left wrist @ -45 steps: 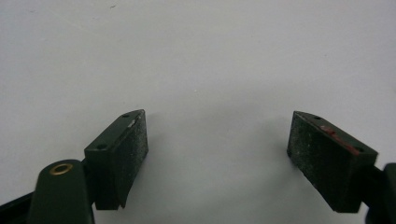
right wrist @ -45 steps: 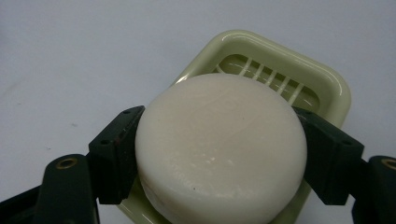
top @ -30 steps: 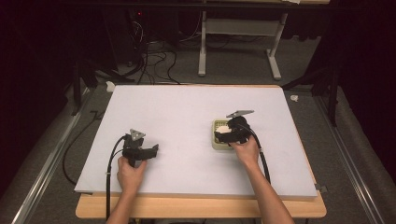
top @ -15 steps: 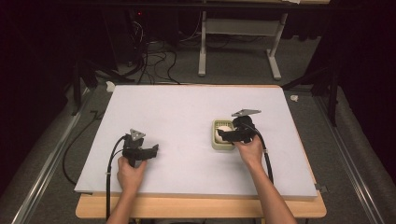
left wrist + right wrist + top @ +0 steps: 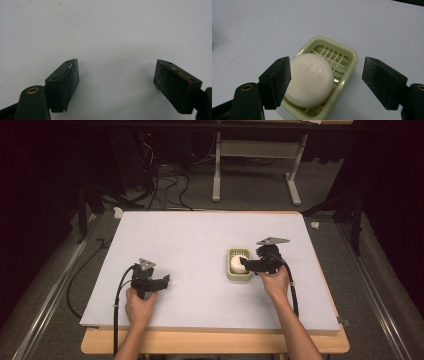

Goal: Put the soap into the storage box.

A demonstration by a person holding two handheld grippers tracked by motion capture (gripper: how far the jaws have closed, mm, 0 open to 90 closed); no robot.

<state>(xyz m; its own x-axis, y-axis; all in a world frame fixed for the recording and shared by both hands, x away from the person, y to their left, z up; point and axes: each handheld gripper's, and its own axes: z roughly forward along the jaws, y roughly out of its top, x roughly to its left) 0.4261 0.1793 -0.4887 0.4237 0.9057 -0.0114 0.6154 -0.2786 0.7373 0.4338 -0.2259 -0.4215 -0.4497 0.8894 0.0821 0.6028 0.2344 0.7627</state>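
Note:
A pale green soap dish with a slatted bottom sits on the white table right of centre. A round white soap bar lies in its near half. My right gripper hovers just over the dish, jaws wide open on either side of the soap, the left jaw close against it. My left gripper is held low over bare table at the front left, open, with nothing between its jaws.
The white tabletop stretches wide around the dish. Its wooden front edge runs below the person's forearms. Behind the table stand a desk frame and loose cables on the floor.
My right gripper has drawn back slightly to the right and toward the person, so more of the dish and the soap show. The left gripper has stayed put.

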